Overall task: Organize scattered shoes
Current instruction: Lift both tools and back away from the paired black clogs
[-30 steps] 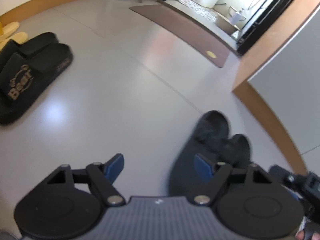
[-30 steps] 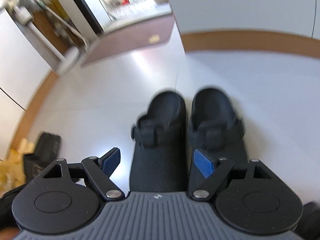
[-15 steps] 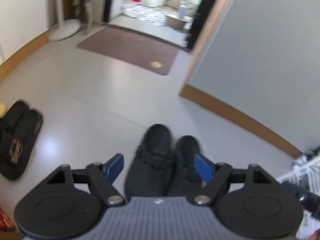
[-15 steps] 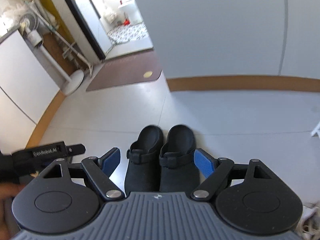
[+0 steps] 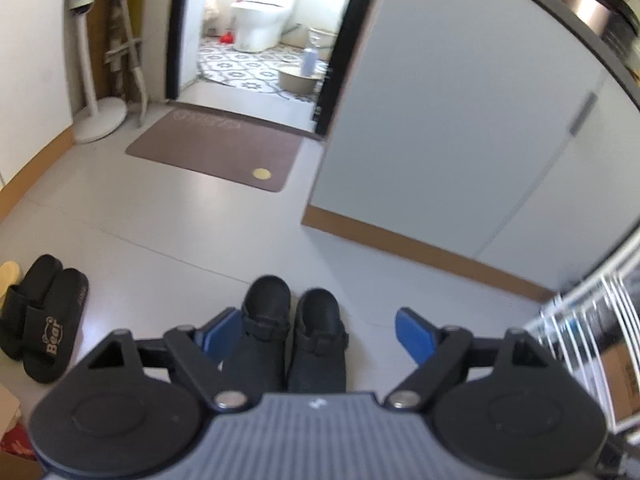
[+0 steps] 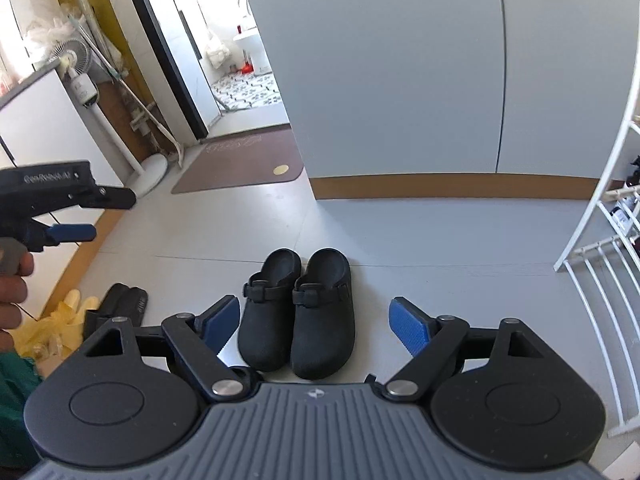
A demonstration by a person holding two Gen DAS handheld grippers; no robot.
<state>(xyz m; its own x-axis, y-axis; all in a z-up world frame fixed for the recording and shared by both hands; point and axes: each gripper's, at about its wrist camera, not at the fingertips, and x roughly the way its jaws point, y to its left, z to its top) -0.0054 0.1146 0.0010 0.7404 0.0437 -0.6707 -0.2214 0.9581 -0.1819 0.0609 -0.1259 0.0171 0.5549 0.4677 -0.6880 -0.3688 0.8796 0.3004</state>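
Pair of black clogs (image 6: 298,312) stood side by side on the pale grey floor (image 6: 440,248), sides touching, toes toward the grey wall (image 6: 380,72) with its brown skirting, well clear of that wall. Both gripper tools were held up off the floor, angled down over the pair. Right gripper (image 6: 314,320): blue pads (image 6: 410,326) wide apart, nothing between them, no contact with either clog; the shoes lay on the floor beyond the tips. Left gripper (image 5: 318,330): jaws opening, blue pads likewise spread, nothing gripped, the clogs showing on the floor past them. In the right wrist view the left tool appeared at the picture's left edge with a hand (image 6: 14,280) on its handle. Off to the left of the clogs, a pair of black slides (image 5: 42,320) marked "Bear" lay together, parallel and touching, near the brown skirting of the left wall; yellow slippers (image 6: 78,302) just beyond them, only partly seen. A brown doormat (image 5: 218,148) with a yellow disc lay before an open doorway to a tiled bathroom with a toilet (image 5: 264,12). A standing fan (image 6: 74,58) on a white pole and round base stood left of that doorway. A white wire rack (image 6: 600,240) rose at the right.
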